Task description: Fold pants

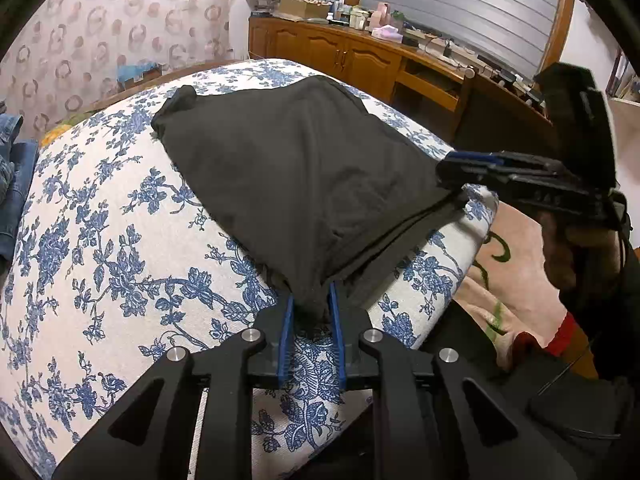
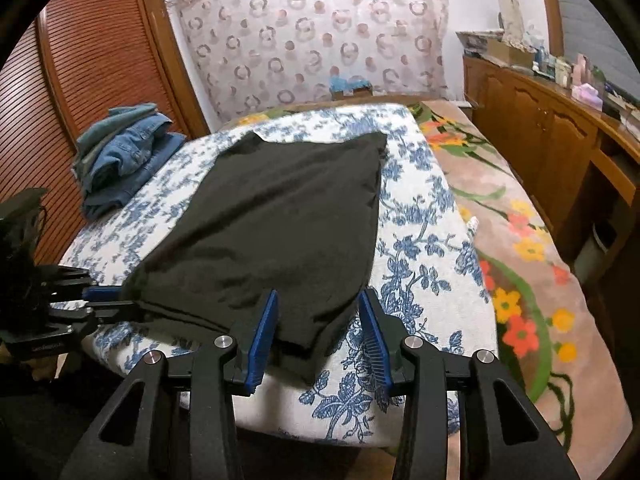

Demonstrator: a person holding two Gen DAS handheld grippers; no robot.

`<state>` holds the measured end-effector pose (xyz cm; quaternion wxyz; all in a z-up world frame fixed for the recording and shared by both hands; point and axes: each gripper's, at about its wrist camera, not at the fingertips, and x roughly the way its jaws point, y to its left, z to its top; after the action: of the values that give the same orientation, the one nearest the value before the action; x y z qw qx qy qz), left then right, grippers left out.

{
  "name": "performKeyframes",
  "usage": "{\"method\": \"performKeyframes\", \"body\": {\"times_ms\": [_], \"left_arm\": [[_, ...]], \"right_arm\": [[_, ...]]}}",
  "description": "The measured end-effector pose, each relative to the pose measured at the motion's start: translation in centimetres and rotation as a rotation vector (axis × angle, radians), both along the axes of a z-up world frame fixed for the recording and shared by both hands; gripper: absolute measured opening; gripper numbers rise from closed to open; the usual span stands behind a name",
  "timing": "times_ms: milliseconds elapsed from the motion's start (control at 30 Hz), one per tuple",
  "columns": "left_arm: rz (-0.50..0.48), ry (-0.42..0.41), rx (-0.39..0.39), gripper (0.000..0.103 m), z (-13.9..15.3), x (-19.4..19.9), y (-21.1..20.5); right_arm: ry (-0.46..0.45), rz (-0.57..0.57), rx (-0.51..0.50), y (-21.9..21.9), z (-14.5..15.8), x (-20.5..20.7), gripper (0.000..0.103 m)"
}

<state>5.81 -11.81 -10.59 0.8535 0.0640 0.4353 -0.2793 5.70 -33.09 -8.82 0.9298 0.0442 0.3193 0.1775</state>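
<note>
Black pants lie folded on a white cloth with blue flowers. My left gripper is shut on the near left corner of the pants. In the right wrist view the pants stretch away from me, and my right gripper stands open around their near right corner, which lies loose between the blue pads. The right gripper also shows from the side in the left wrist view, at the pants' edge. The left gripper shows at the left of the right wrist view.
A stack of folded jeans sits at the far left of the floral cloth. A pink flowered blanket lies to the right. A wooden cabinet with clutter runs along the right wall. A slatted wooden door stands on the left.
</note>
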Motion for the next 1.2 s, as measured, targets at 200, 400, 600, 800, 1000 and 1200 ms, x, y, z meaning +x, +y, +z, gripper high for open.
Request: {"method": "performKeyframes", "body": {"times_ms": [200,400,600,800,1000,1200], "left_arm": [[0.002,0.000,0.004,0.020,-0.1,0.1,-0.1],[0.003,-0.001,0.006,0.020,-0.1,0.1,-0.1],[0.002,-0.010,0.018,0.018,-0.2,0.5,-0.4],[0.007,-0.034,0.023,0.011,0.5,0.6,-0.8],[0.015,-0.081,-0.010,0.011,2.7,0.2,-0.3],[0.037,-0.160,-0.031,0.010,5.9,-0.3,0.8]], "right_arm": [[0.027,0.010,-0.020,1.2,-0.8,-0.1,0.044],[0.032,0.021,-0.004,1.2,-0.9,-0.1,0.029],[0.035,0.047,0.031,1.2,-1.2,-0.1,0.013],[0.020,0.052,0.080,0.6,-1.3,-0.4,0.010],[-0.032,0.062,0.084,0.5,0.1,-1.2,0.009],[-0.109,0.082,0.080,0.6,2.5,-2.7,0.009]]}}
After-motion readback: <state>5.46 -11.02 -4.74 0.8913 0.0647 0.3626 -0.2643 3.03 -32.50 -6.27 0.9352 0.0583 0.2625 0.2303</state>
